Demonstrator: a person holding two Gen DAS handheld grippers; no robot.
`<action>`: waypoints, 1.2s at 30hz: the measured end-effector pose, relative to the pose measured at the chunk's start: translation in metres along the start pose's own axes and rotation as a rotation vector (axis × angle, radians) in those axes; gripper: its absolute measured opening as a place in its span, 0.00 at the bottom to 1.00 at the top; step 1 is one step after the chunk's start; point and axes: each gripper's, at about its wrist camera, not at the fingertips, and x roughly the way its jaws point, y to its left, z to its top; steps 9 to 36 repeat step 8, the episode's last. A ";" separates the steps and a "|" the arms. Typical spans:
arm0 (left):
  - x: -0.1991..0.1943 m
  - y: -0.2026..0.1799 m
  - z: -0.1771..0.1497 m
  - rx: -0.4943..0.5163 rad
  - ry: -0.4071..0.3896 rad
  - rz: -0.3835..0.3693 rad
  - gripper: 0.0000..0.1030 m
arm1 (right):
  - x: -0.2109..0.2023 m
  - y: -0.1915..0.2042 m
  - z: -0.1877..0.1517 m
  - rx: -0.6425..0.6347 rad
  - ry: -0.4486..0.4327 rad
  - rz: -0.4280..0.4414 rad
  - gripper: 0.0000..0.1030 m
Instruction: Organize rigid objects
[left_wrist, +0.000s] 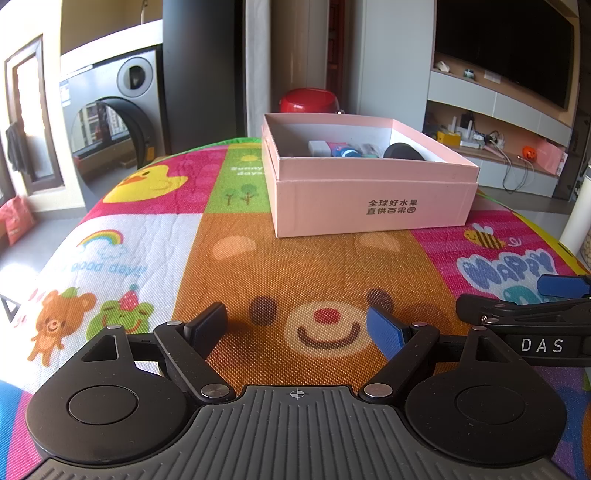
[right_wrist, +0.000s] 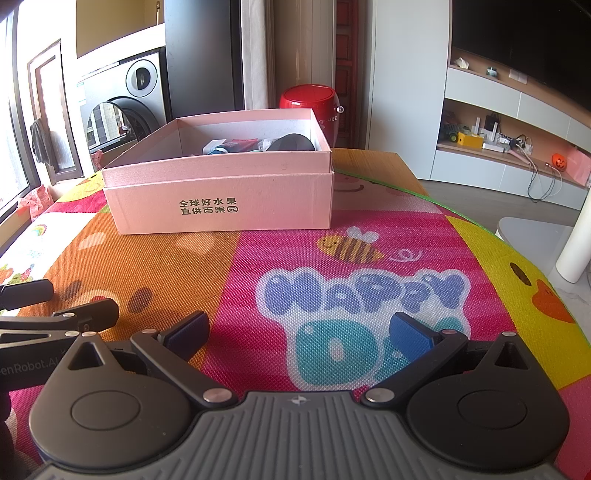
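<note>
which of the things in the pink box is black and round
The black round object at the right end of the pink box. It is dark and dome-shaped, while the other items beside it are smaller and white, blue, red or teal.

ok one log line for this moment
left claw: open, empty | right claw: open, empty | pink box: on mat, items inside

A home: washing machine (left_wrist: 122, 110), television (left_wrist: 506, 44), cartoon play mat (left_wrist: 295, 266).
</note>
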 end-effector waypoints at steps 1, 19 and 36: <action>0.000 0.000 0.000 0.000 0.000 0.000 0.85 | 0.000 0.000 0.000 0.000 0.000 0.000 1.00; 0.000 0.000 0.000 -0.002 0.001 -0.001 0.85 | 0.000 0.000 0.000 0.000 0.000 0.000 1.00; 0.000 0.000 0.000 -0.002 0.001 -0.001 0.85 | 0.000 0.000 0.000 0.000 0.000 0.000 1.00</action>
